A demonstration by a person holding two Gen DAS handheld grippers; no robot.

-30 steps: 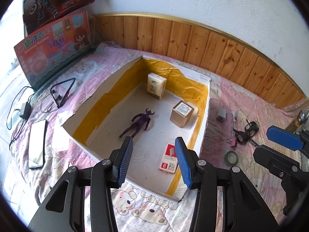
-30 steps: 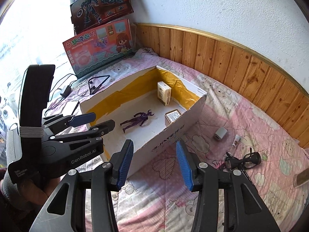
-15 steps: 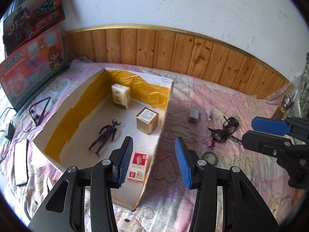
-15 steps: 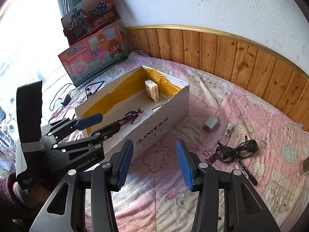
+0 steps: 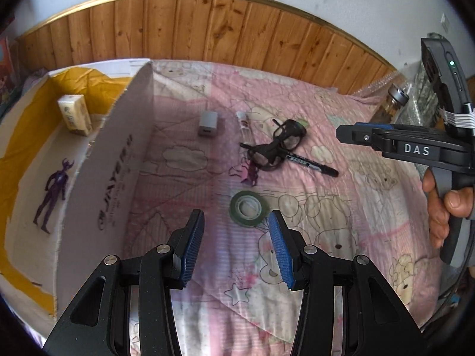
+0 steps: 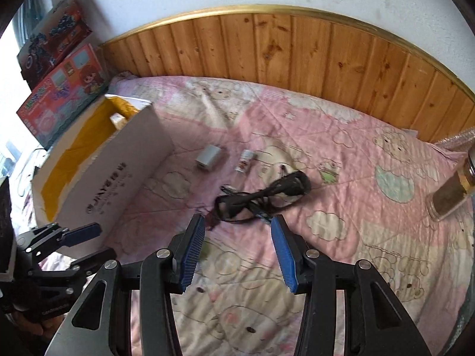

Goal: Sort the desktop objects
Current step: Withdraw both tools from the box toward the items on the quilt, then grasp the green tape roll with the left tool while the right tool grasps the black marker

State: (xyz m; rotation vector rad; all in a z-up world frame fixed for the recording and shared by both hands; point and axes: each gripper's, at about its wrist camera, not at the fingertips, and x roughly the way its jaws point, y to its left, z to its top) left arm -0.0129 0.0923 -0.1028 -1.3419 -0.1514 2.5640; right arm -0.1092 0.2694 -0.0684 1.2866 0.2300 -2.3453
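Observation:
A white cardboard box [image 5: 109, 160] with yellow tape inside stands at the left and holds a purple figure [image 5: 53, 187] and a tissue pack [image 5: 74, 114]. On the pink quilt lie a green tape roll [image 5: 248, 207], black glasses [image 5: 276, 145], a black marker [image 5: 314, 164], a grey charger [image 5: 207, 123] and a small vial [image 5: 245, 121]. My left gripper [image 5: 236, 247] is open and empty, just short of the tape roll. My right gripper [image 6: 237, 252] is open and empty, just short of the glasses [image 6: 261, 198]; the charger [image 6: 209, 157] and vial [image 6: 245, 161] lie beyond.
A glass jar [image 6: 454, 195] stands at the right edge of the quilt. Two toy boxes [image 6: 59, 68] lean at the far left behind the cardboard box [image 6: 104, 178]. A wood-panelled wall [image 6: 297, 59] bounds the back.
Both grippers have swung right, away from the cardboard box and over the loose items on the quilt. Both stay open and empty.

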